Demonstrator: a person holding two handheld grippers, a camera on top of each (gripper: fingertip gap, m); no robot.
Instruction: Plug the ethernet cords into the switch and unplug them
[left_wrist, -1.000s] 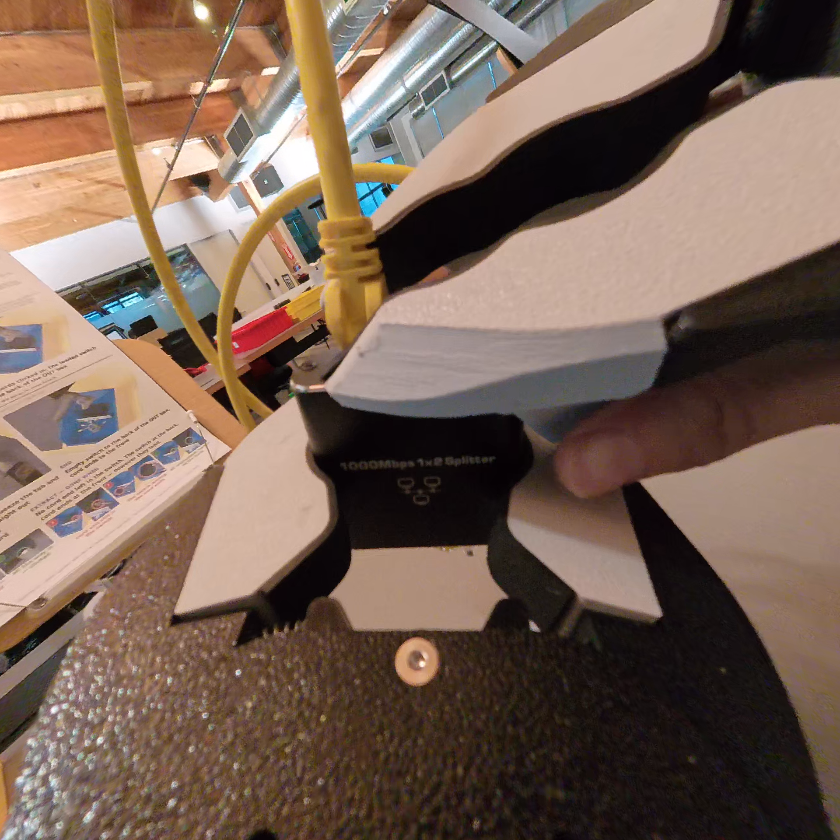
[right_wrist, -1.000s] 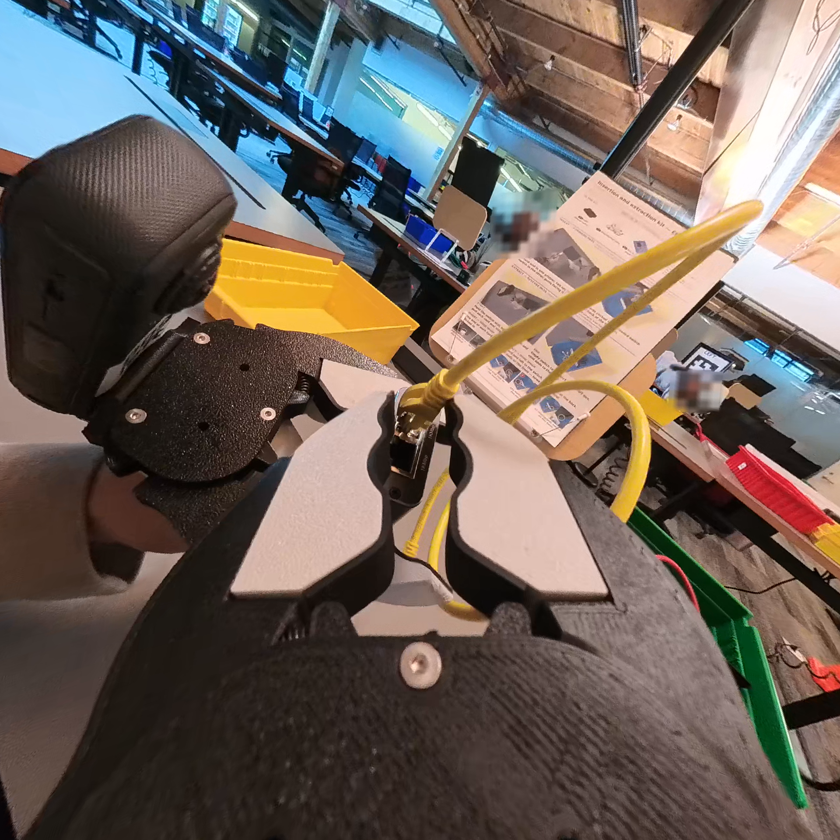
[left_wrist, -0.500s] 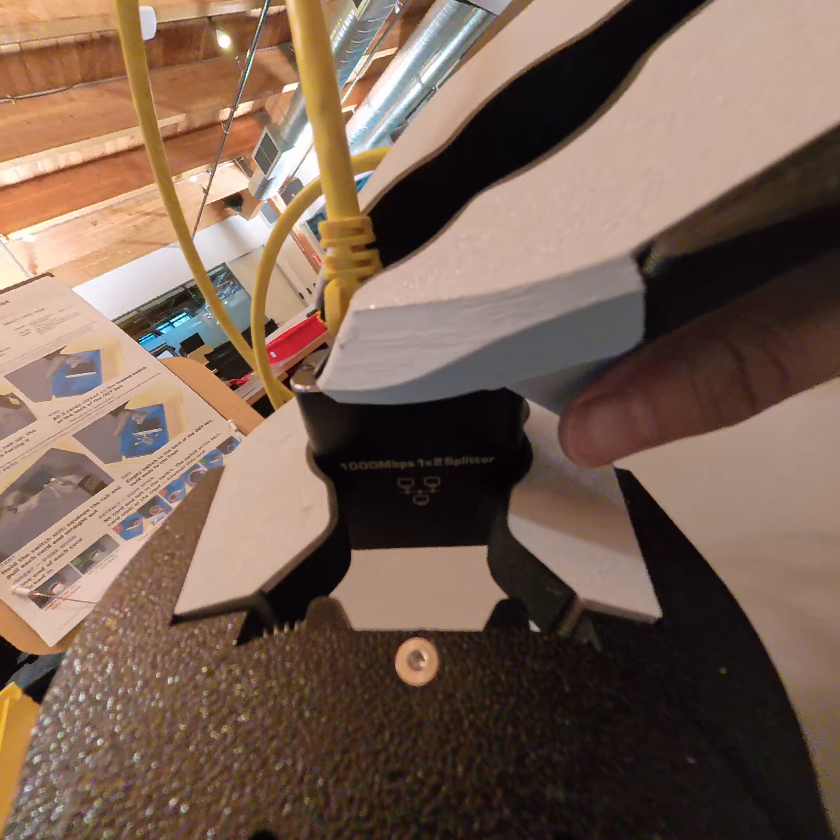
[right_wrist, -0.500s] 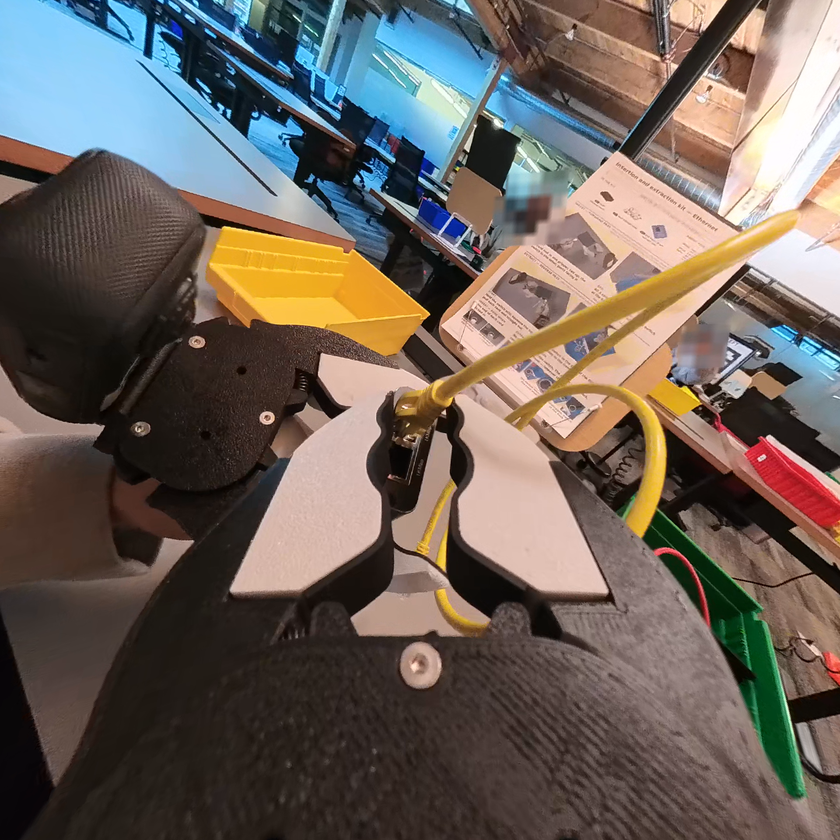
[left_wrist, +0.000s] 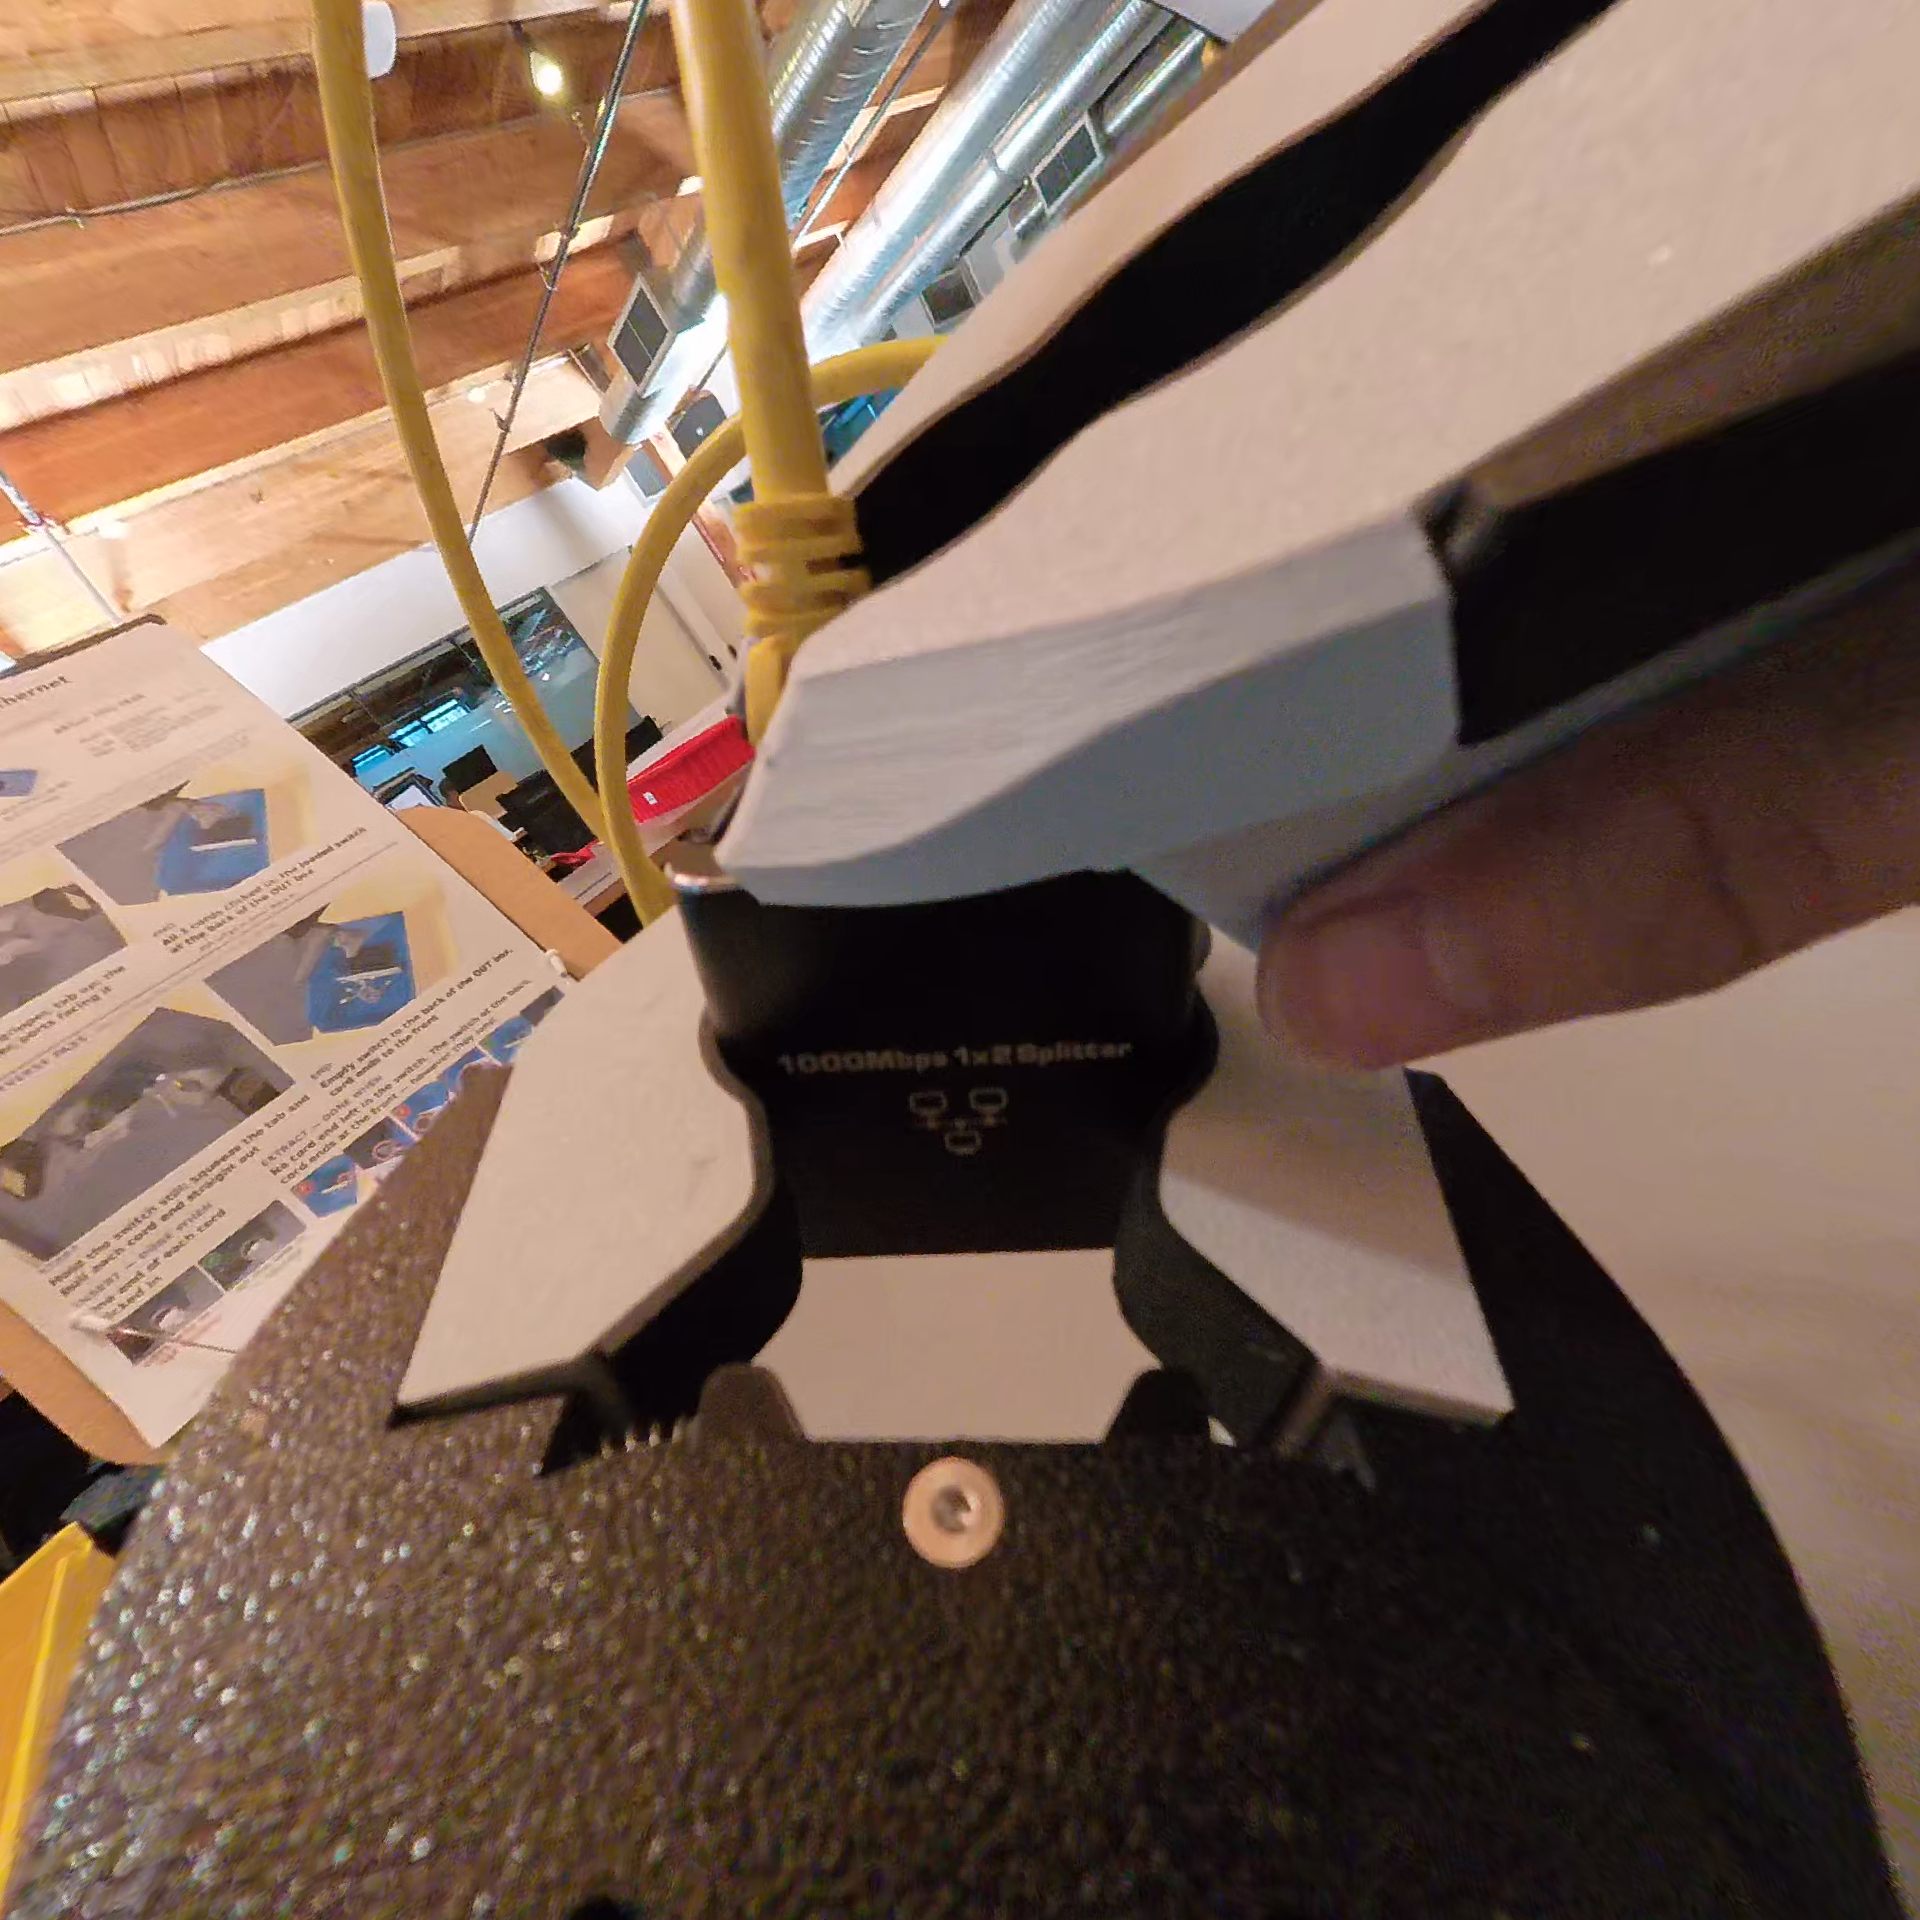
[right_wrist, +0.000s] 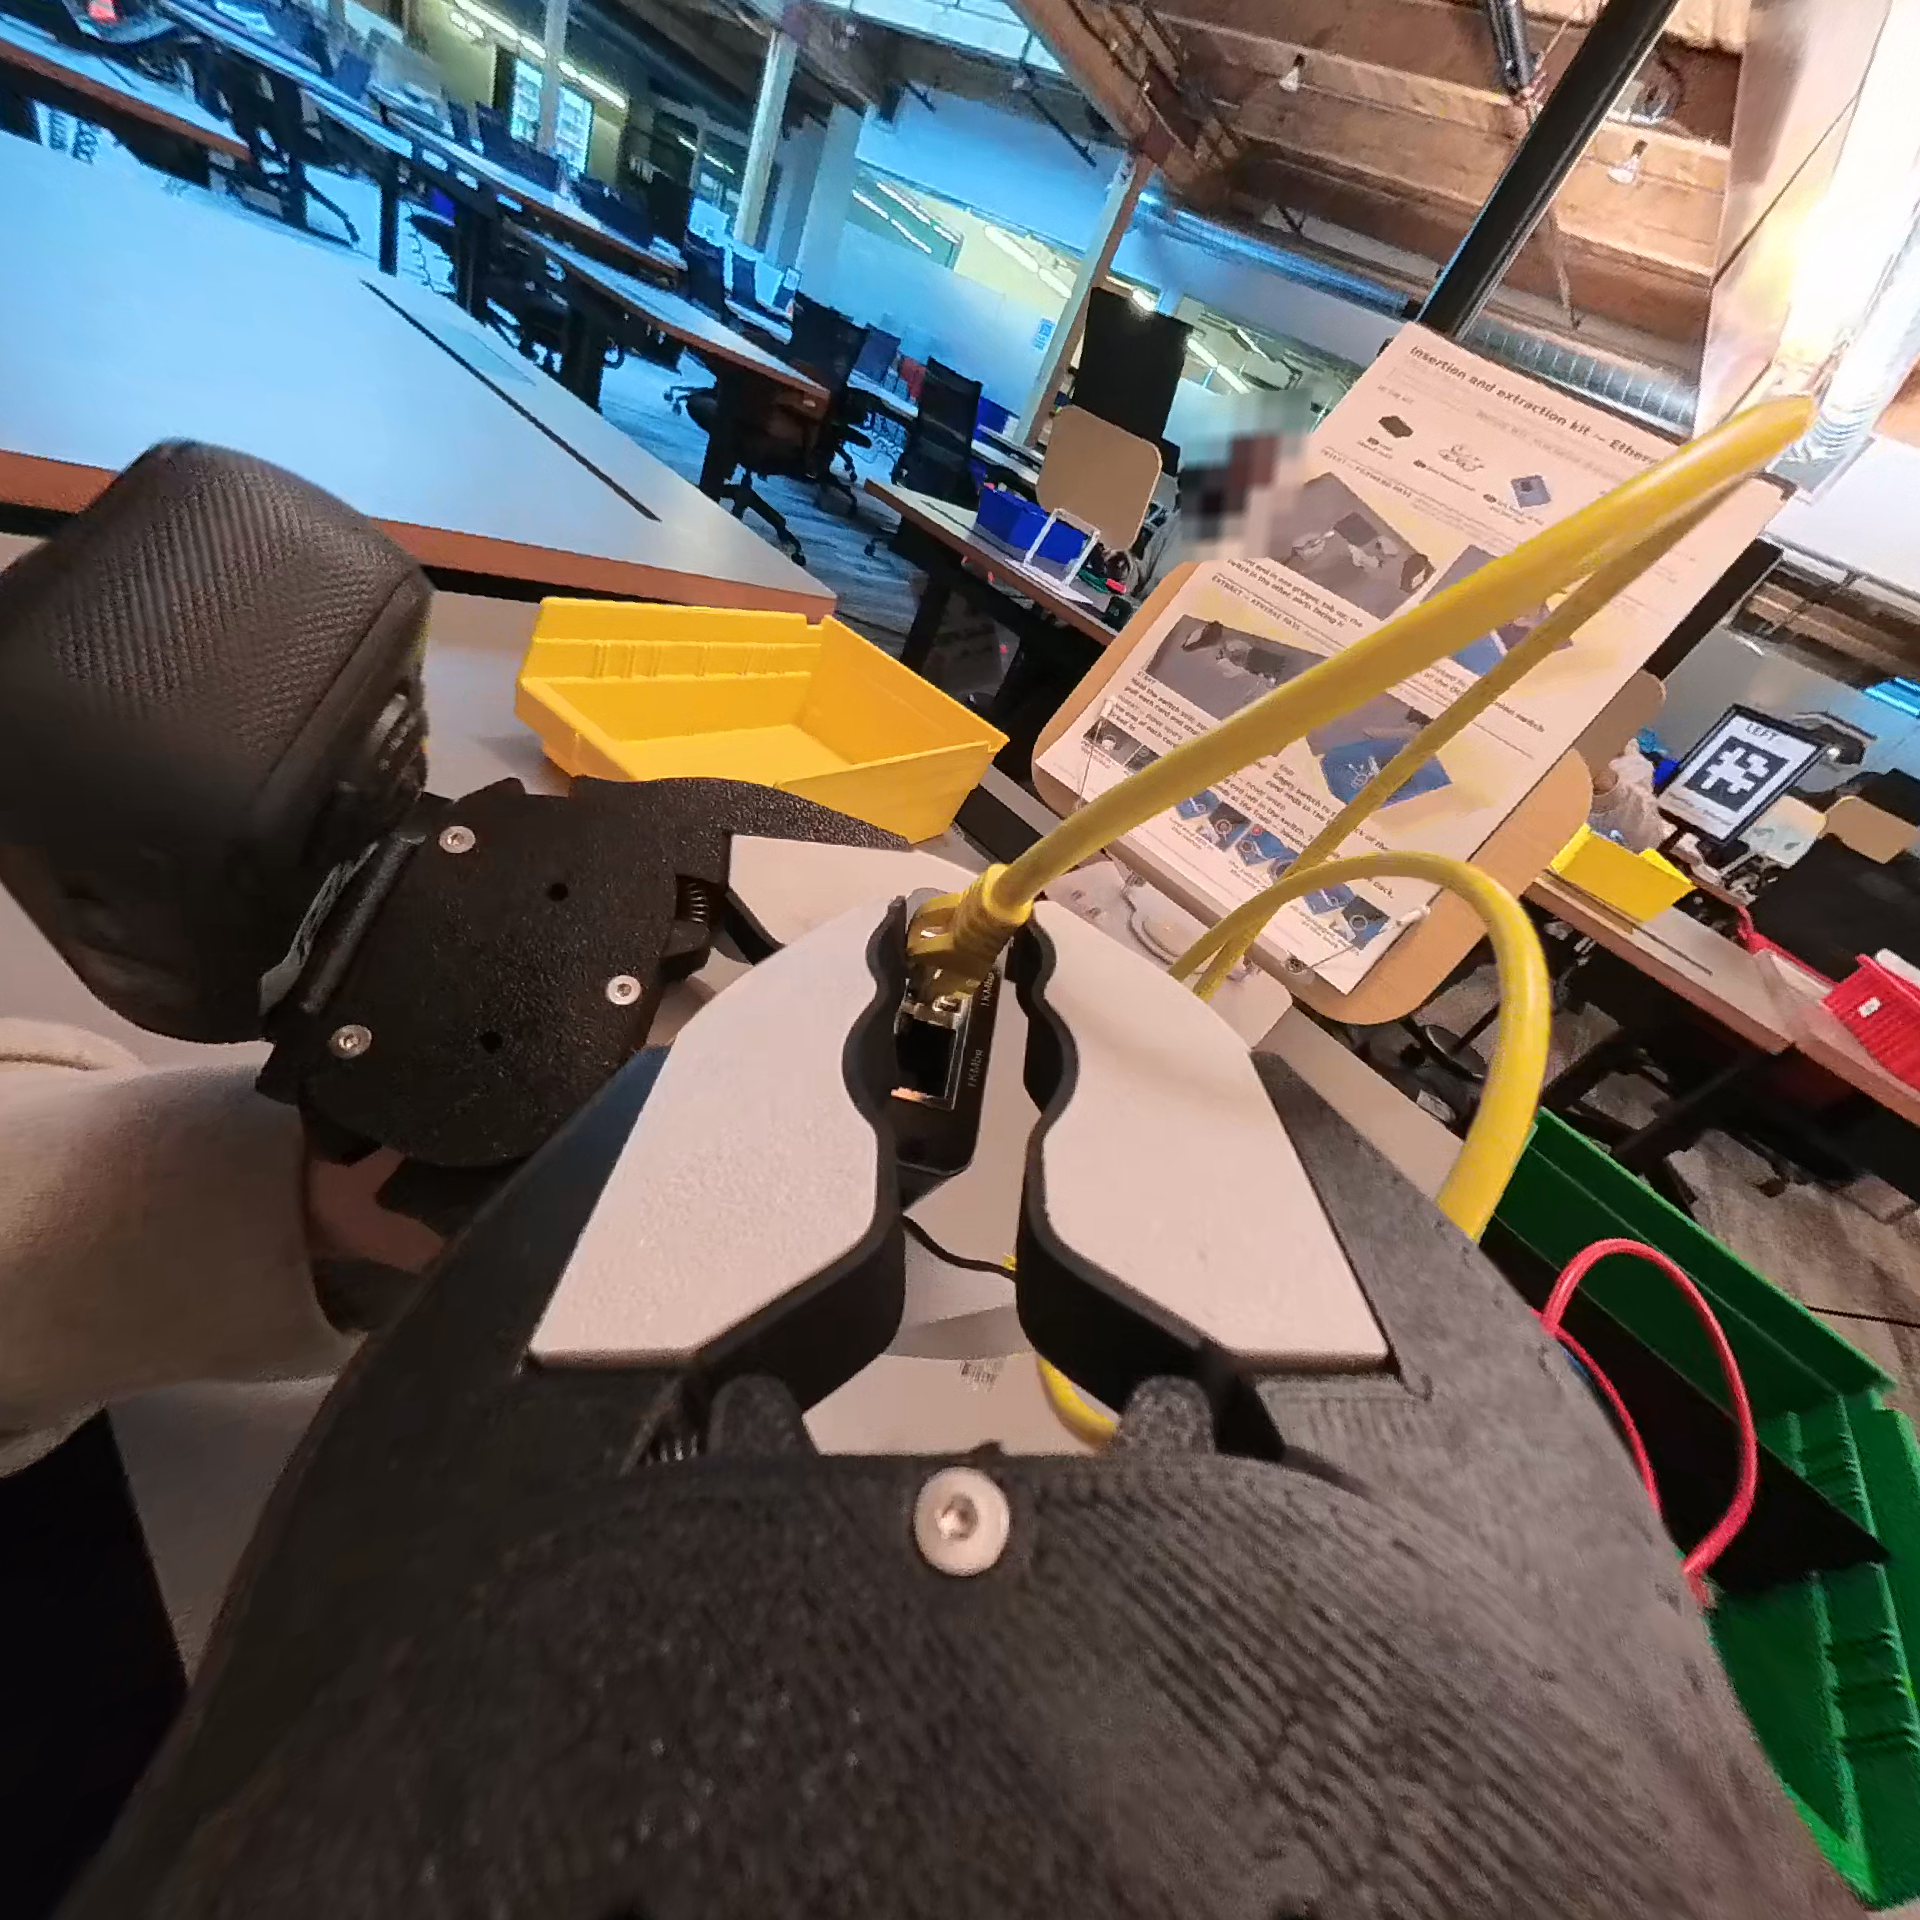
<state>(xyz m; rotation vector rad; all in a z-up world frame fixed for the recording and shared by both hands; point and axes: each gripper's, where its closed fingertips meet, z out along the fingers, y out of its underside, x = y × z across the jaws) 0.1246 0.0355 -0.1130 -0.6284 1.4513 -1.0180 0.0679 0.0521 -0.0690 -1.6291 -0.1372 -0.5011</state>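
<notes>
Since a second ago the right gripper's fingers have crept down over the switch and both views have tilted — the grips look unchanged. Left wrist view: left gripper (left_wrist: 961, 1122) is clamped on the black switch (left_wrist: 956, 1143), pinching its sides; the right gripper (left_wrist: 1195, 665) crosses above it at the port end, a fingertip of the person's hand (left_wrist: 1538, 914) under it. One yellow ethernet cord (left_wrist: 764, 312) runs up from its boot (left_wrist: 795, 561) at the switch's far edge; a second yellow cord (left_wrist: 405, 343) hangs left of it. Right wrist view: right gripper (right_wrist: 961, 956) has its jaws nearly together around the yellow plug (right_wrist: 951, 940), which sits at the top port of the switch (right_wrist: 935, 1060) — I can't tell whether it is fully seated. The port just below is empty. My read: one cord in or going in, another port to fill, then all the unplugging left. Yellow bin (right_wrist: 748, 707) and instruction board (right_wrist: 1351, 665) sit behind.
</notes>
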